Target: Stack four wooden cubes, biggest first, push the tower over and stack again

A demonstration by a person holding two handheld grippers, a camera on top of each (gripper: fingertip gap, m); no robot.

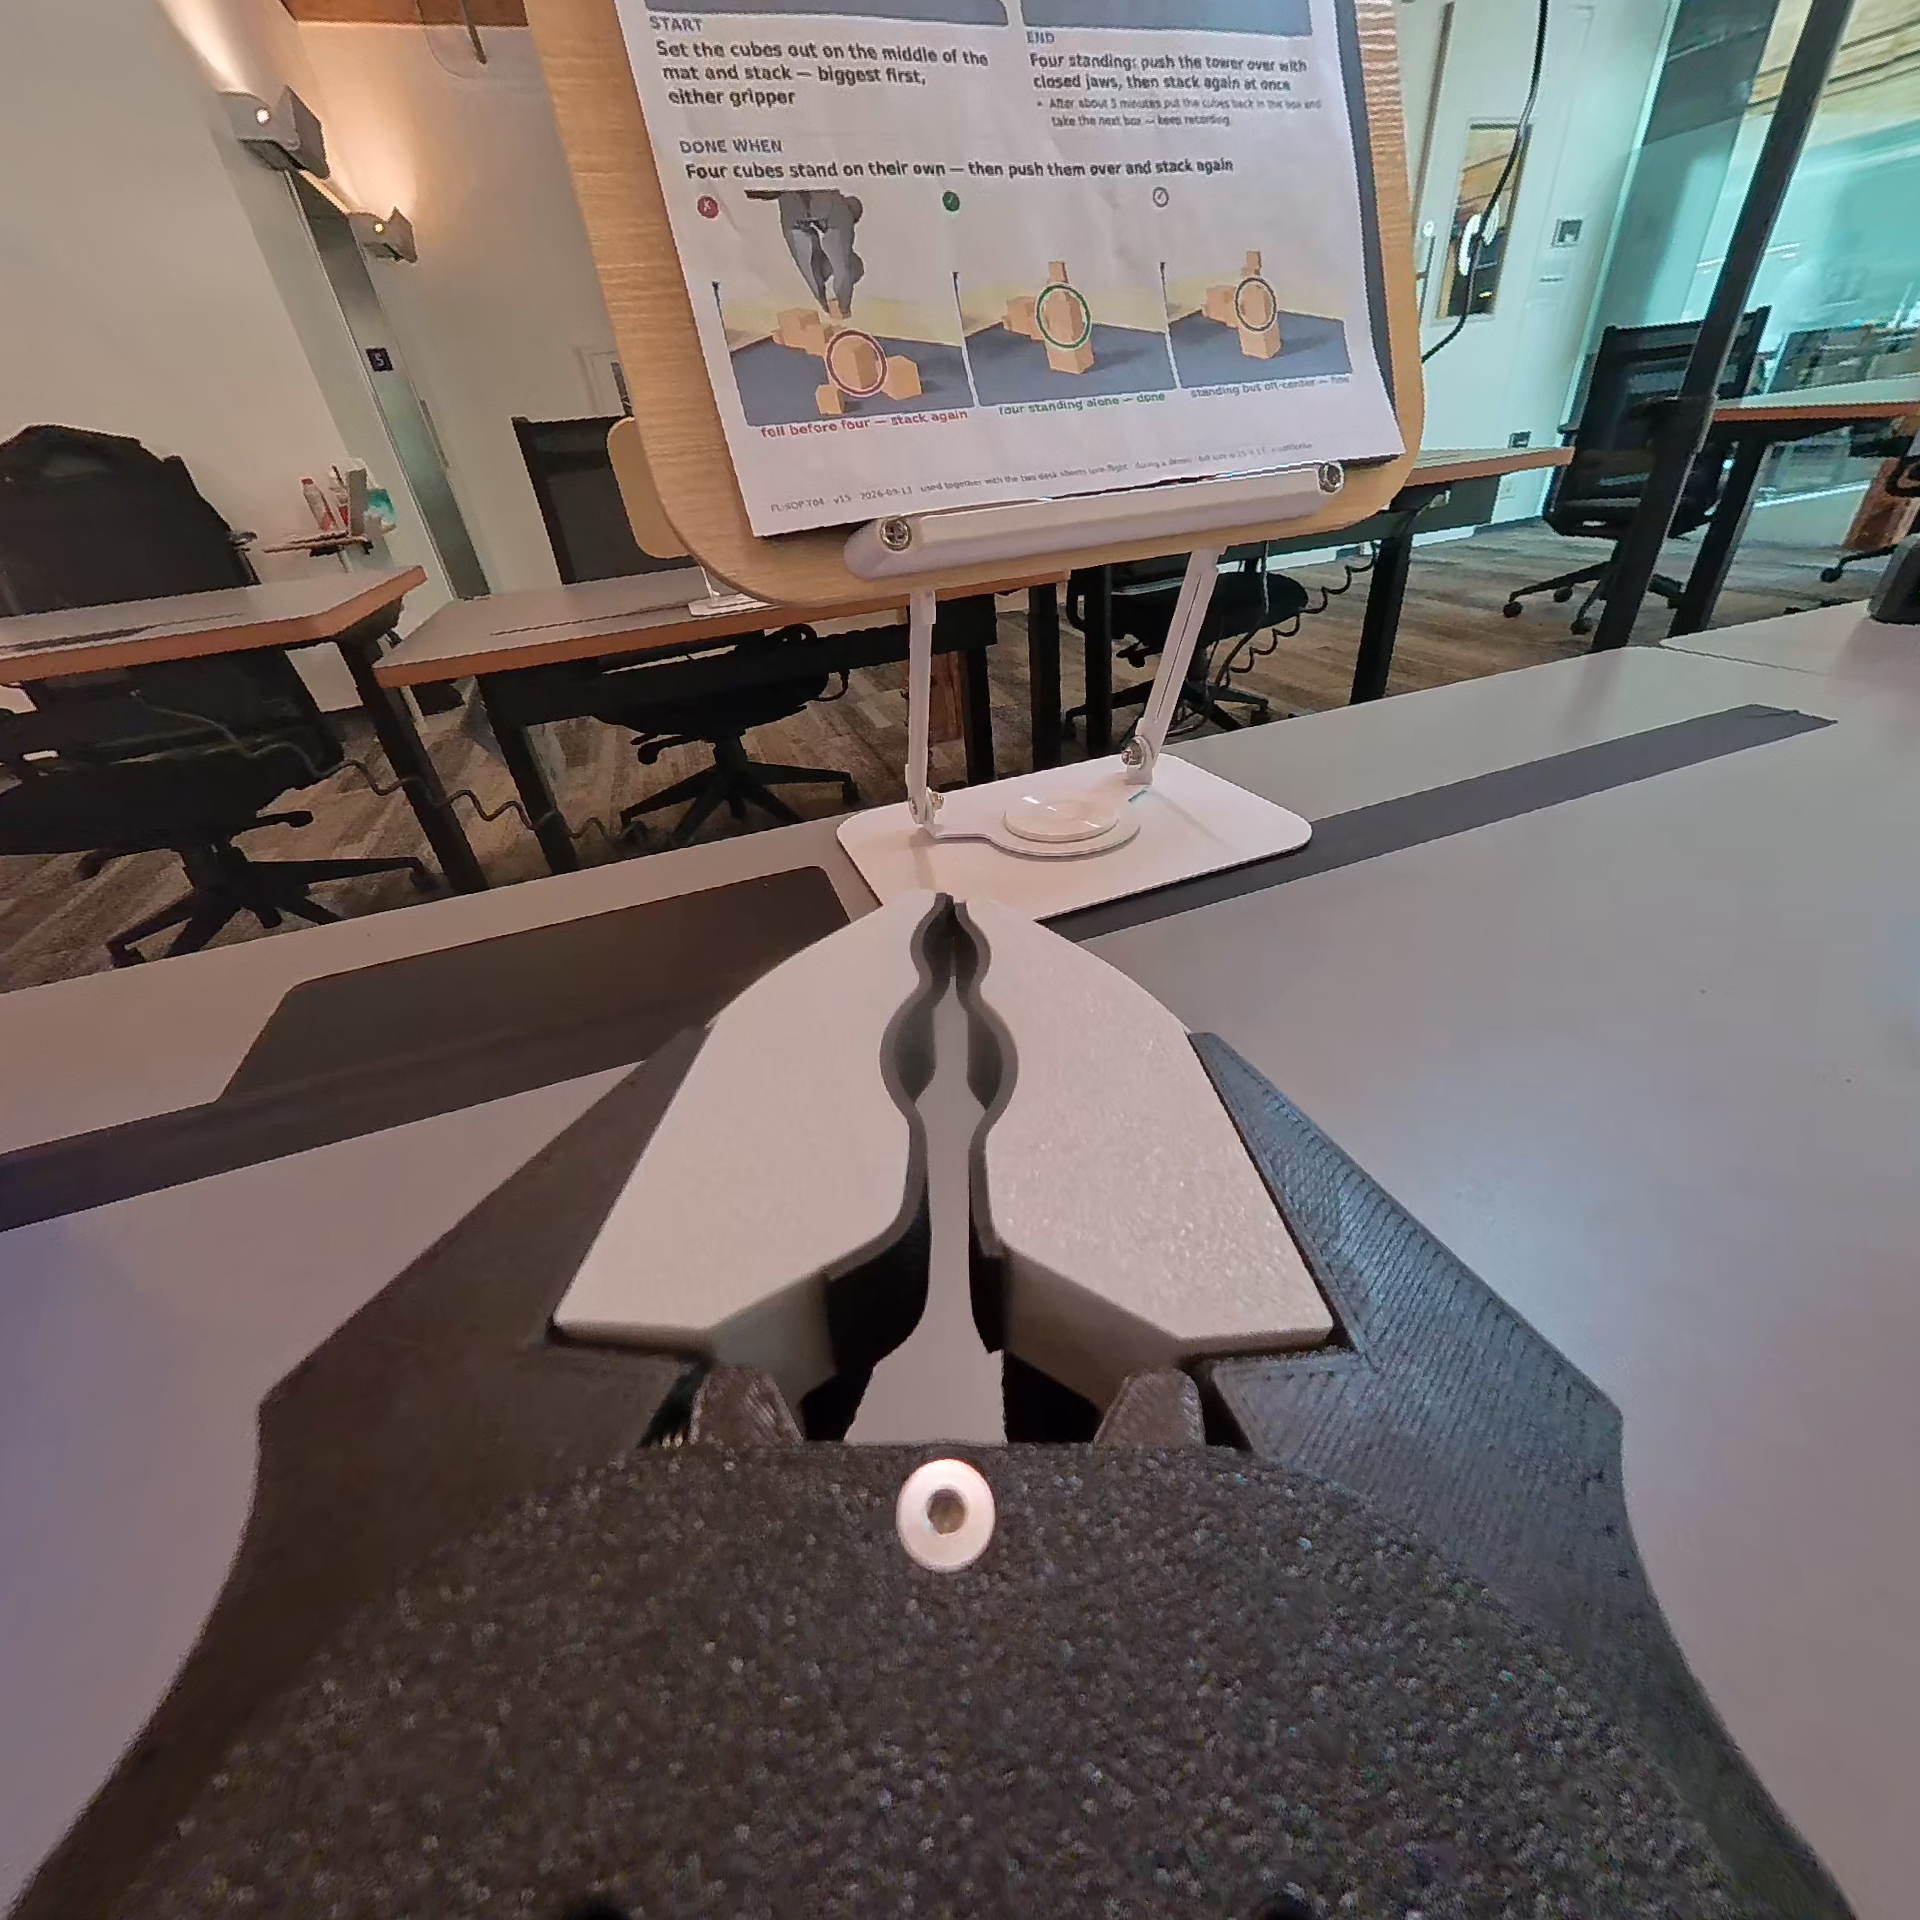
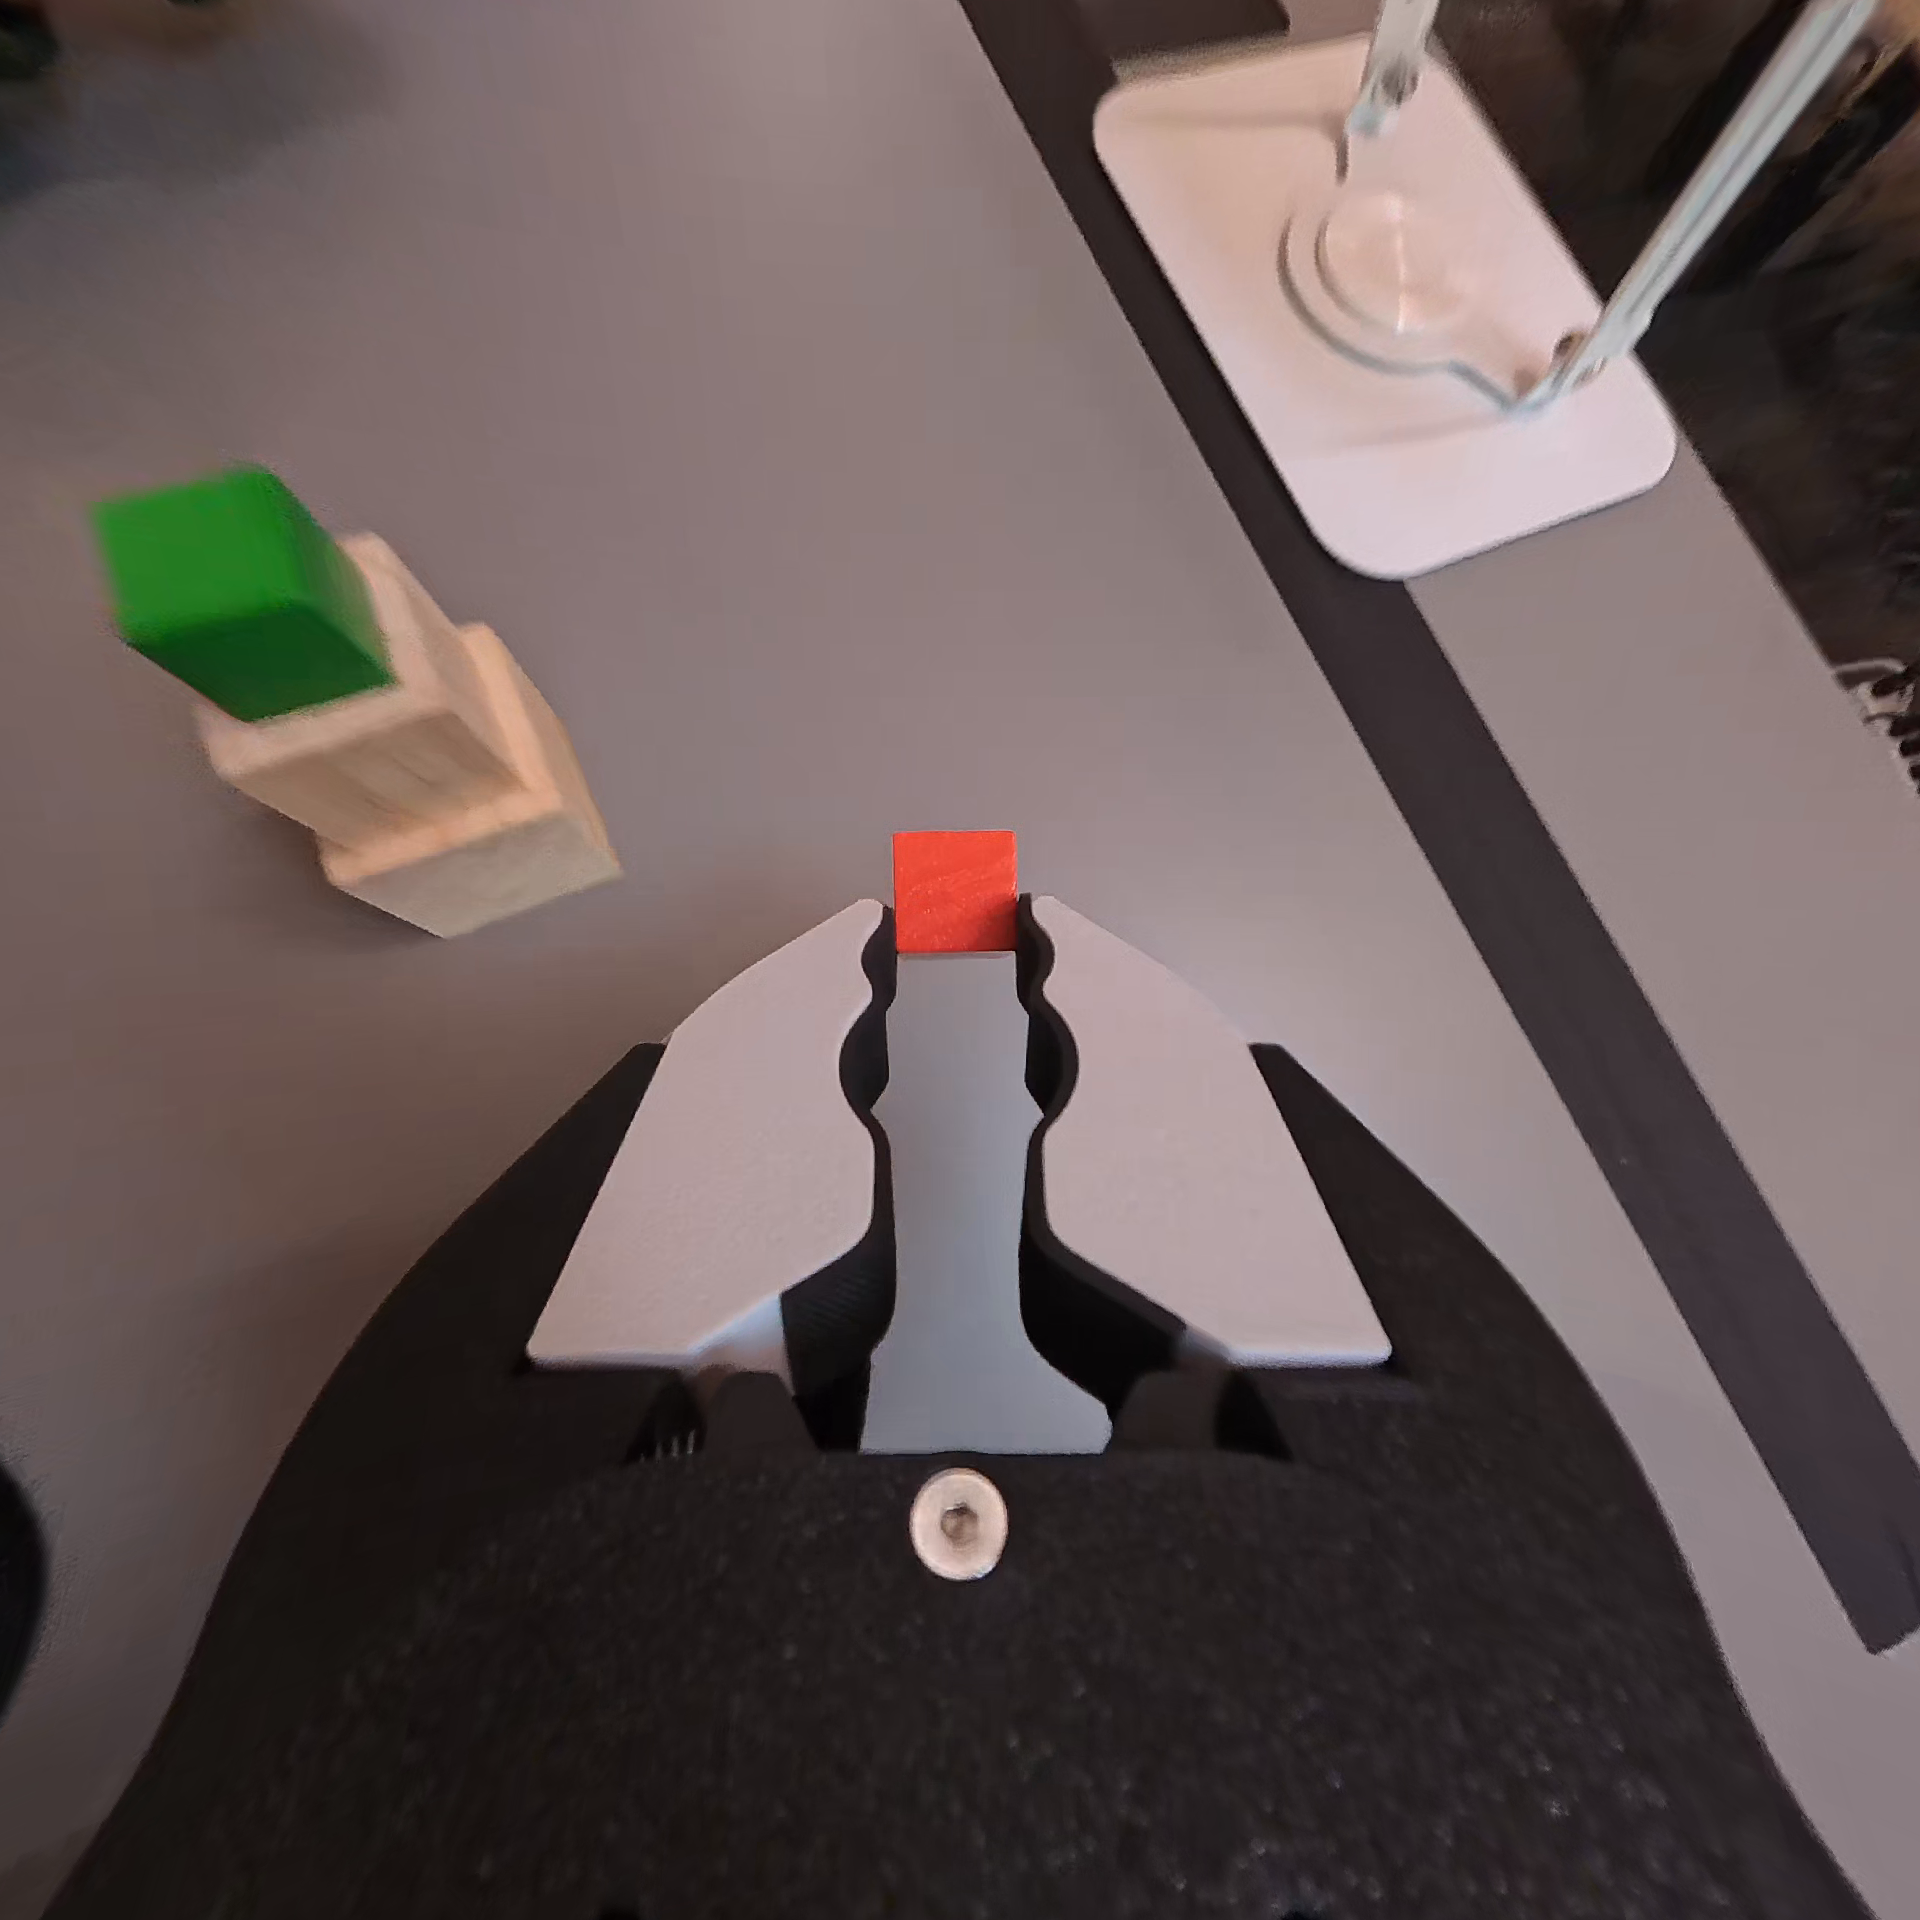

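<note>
Left wrist view. The left gripper (image 1: pixel 954 914) sits low over the grey bench (image 1: pixel 1507 1039), its two pale fingers pressed together at the tips with nothing between them. Just ahead of the tips stands the white base plate (image 1: pixel 1081 831) of a document stand; two thin white struts rise from it to a wooden board (image 1: pixel 665 416). A printed instruction sheet (image 1: pixel 997 260) rests on the board's ledge: black headings and text, three small drawings of stacked cubes, each captioned and marked above with a round symbol (red, green, grey). A dark strip (image 1: pixel 1455 800) runs across the bench behind the base, and a dark mat (image 1: pixel 540 987) lies to the left. Beyond are desks and black office chairs (image 1: pixel 686 727); a small dark door sign (image 1: pixel 380 360) hangs on the left wall.

Right wrist view. The right gripper (image 2: pixel 955 914) looks down on the bench and pinches a small red cube (image 2: pixel 954 888) at its tips, a dark pad against each side; the cube's far half sticks out past the fingers. Well to the left stands a stack: a green cube (image 2: pixel 234 592) atop two plain wooden cubes (image 2: pixel 416 790), the lowest widest. No writing shows on any cube. The stand's base plate lies at upper right, across the dark strip.
</note>
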